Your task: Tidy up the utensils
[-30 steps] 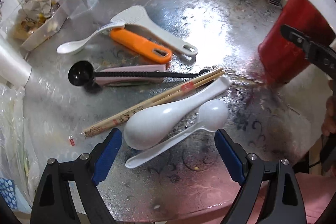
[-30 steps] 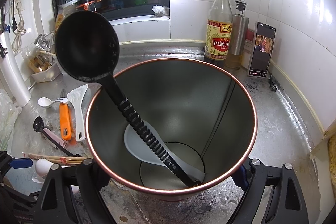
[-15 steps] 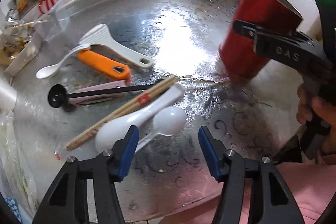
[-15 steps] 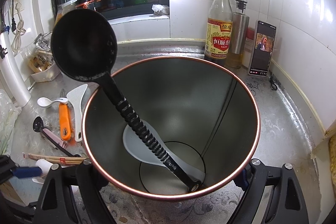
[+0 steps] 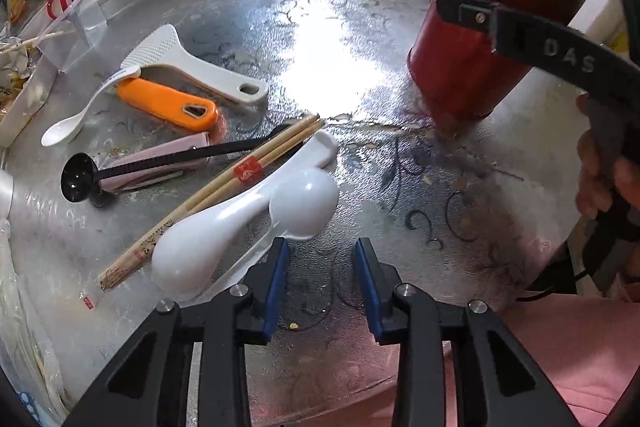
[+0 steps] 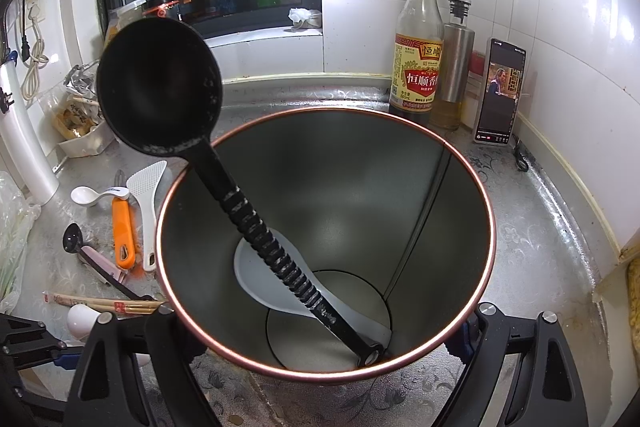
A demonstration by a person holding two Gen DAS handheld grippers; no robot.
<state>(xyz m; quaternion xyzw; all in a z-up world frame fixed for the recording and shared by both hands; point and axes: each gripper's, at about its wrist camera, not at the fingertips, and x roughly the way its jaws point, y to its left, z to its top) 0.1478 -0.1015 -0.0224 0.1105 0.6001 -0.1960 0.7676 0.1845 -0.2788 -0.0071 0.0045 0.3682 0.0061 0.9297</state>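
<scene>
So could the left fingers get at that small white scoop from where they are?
Probably yes. The left gripper has been narrowing with nothing between its fingers, and the scoop lies just ahead on top of the pile, uncovered. Its handle runs beside the big white spoon, which could get nudged.

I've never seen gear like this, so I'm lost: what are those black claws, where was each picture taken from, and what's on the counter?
There is no robot: a person holds a two-finger gripper in each hand, each with a camera looking along its fingers. The left camera looks down at the metal counter, where chopsticks, a big white spoon, a smaller spoon, a rice paddle, an orange-handled tool and a small black scoop lie loose. The left gripper is open; its jaws have just been closing, with nothing between them. The right camera looks into a red can, which the right gripper clamps. Inside are a black ladle and a white paddle.
</scene>
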